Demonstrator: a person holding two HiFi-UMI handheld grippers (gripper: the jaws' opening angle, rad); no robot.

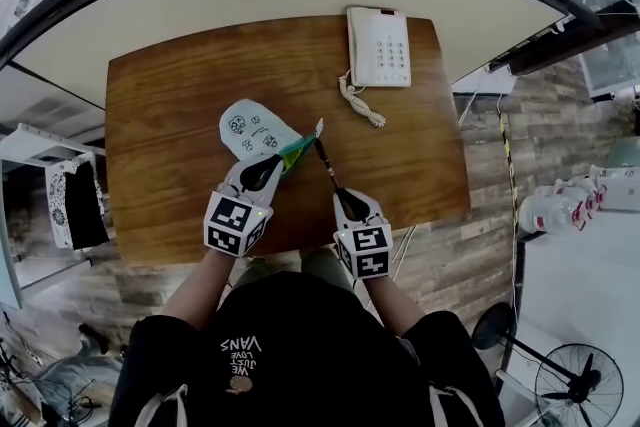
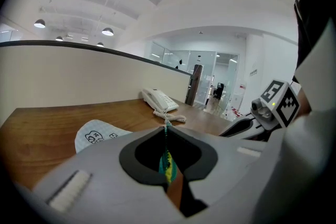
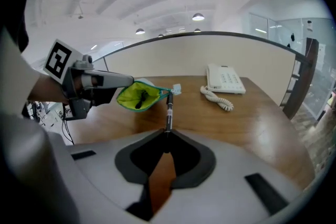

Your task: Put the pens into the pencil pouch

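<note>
Left gripper (image 2: 167,138): jaws nearly together, clamped on the rim of the pouch (image 1: 252,129), which lies on the table (image 1: 170,115), its mouth gaping. Right gripper (image 3: 167,136): jaws pinched narrow on the near end of a pen (image 3: 169,112). We see its far end just beside the pouch mouth. Another pen (image 3: 140,99) lies inside.

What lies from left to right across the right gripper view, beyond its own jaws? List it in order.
left gripper → pencil pouch → pen → telephone
</note>
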